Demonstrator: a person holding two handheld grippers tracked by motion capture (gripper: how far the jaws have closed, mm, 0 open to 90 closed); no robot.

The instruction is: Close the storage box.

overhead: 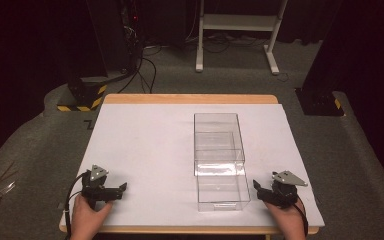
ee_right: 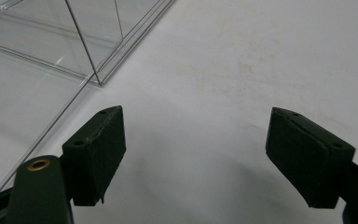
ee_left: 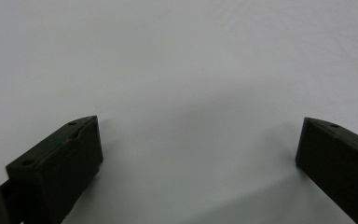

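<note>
A: The left gripper (overhead: 121, 190) rests at the table's (overhead: 145, 145) near-left, jaws apart and empty, well apart from the clear box (overhead: 219, 144).

B: The box's drawer (overhead: 222, 191) sticks out toward the person, just left of the right gripper (overhead: 256, 189), which is nearer, jaws also spread.

We carry two black grippers. The left gripper (overhead: 122, 189) and right gripper (overhead: 255, 186) each bear a grey three-cornered plate on top and a trailing black cable. Our jaws are blocky black pads with small screw holes; one brass rivet shows.
</note>
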